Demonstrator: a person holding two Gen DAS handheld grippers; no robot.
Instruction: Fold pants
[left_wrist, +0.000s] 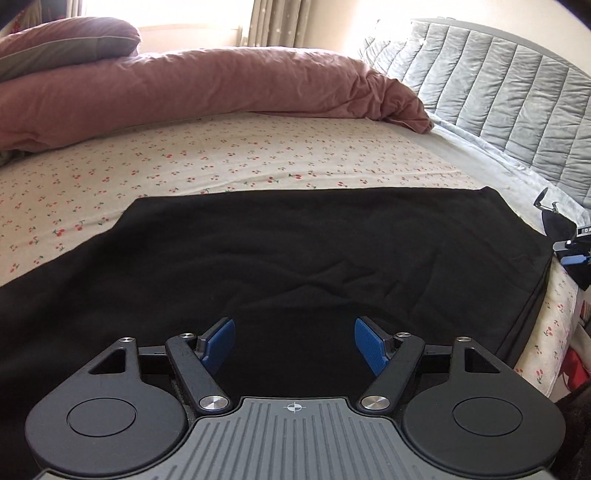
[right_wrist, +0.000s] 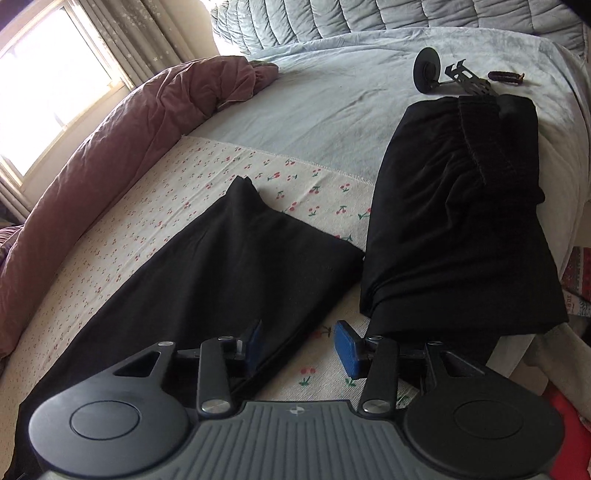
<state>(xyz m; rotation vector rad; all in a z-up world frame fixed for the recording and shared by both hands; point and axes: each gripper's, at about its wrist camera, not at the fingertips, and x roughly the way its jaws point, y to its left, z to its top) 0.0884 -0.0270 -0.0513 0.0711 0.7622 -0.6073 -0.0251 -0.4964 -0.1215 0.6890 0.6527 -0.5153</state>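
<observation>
Mid-fold, by the look of it: black pants (left_wrist: 295, 251) spread flat on bed (left_wrist: 258, 155), one fold apparently done, neat straight far edge, few soft creases mid-cloth. Second black garment (right_wrist: 458, 221), folded, w/ gathered waistband showing, seen in right wrist view, just beside the pants' end, narrow strip of cherry-print sheet (right_wrist: 258, 170) between. Cannot tell whether separate pair or part of same.

Left tool (left_wrist: 294, 345): wide open, nothing between blue pads (left_wrist: 221, 341), hung over near part of the pants, angled down; pads apart from cloth as far as visible. Right tool (right_wrist: 299, 347): part open, empty; left pad over hem edge of the pants (right_wrist: 229, 266), right pad over bare sheet. No grip on either side.

Next move, judged: both tools down onto near edge, pinch through all layers, lift and carry over toward far edge for next fold. Needs both corners caught evenly, else skewed fold. Thin slack fabric, likely to slip or bunch if only top layer caught.

Elsewhere: pink duvet (left_wrist: 184, 88) rolled along far side, grey quilted headboard (left_wrist: 498, 103), small black stand (right_wrist: 428, 74) on grey blanket (right_wrist: 332, 92) near folded garment, well clear of work.
</observation>
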